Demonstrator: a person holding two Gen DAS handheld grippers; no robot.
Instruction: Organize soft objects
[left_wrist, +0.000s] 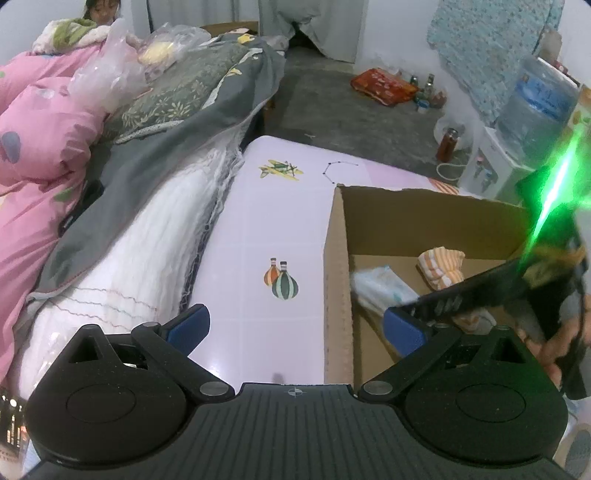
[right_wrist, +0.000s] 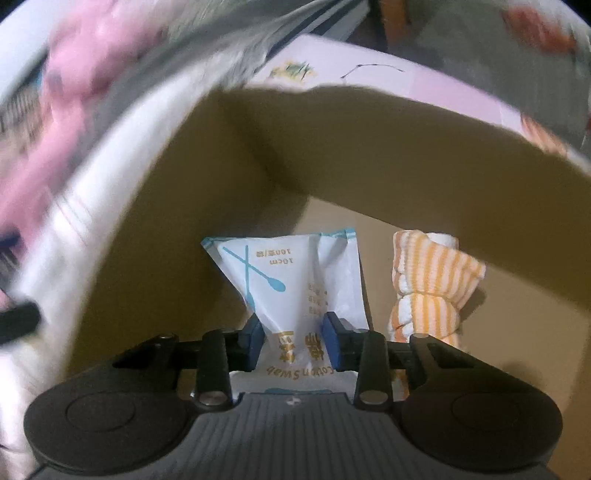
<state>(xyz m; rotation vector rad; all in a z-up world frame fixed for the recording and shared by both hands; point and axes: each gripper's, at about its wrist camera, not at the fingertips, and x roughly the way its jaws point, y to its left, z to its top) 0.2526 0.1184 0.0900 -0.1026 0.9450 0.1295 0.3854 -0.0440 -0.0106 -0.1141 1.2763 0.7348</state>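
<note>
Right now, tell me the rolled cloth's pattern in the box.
Orange and white stripes on the rolled cloth; right wrist view.

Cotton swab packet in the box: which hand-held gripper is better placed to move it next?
Right. The right hand-held gripper is inside the cardboard box, shut on the cotton swab packet. The left hand-held gripper is open over the table outside.

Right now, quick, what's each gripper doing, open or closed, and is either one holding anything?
Left gripper: open, holding nothing, over the lilac sheet.
Right gripper: shut on the cotton swab packet, inside the cardboard box.
</note>
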